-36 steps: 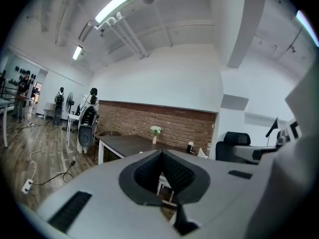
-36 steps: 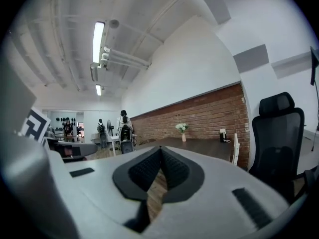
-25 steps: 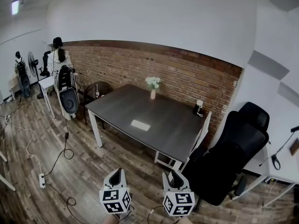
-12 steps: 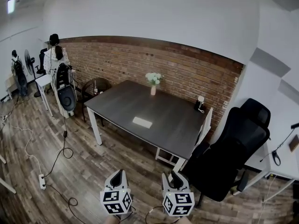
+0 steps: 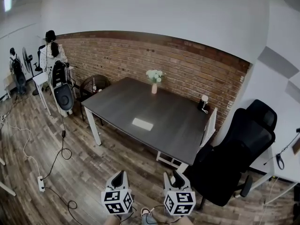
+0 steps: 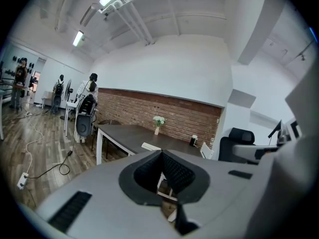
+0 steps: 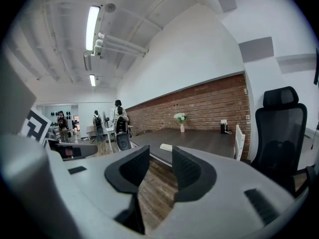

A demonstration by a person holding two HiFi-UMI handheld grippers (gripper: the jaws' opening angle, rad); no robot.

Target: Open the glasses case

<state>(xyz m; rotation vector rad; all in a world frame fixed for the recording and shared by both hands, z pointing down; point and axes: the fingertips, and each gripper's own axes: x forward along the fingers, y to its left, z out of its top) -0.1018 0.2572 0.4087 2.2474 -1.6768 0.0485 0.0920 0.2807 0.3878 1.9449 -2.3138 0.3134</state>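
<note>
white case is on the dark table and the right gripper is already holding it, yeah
No. The case does lie on the table, but the right gripper holds nothing: the right gripper view shows its jaws apart and empty, well short of the table.

An office-type room is indicated. A dark desk (image 5: 164, 121) is set against a brick wall (image 5: 140, 60), with a black high-backed office chair (image 5: 243, 144) beside it and strip lights (image 7: 92, 21) mounted on the ceiling. Cables (image 5: 61, 153) are run over the wood-plank floor (image 5: 28, 125) to a power strip (image 5: 40, 183).
</note>
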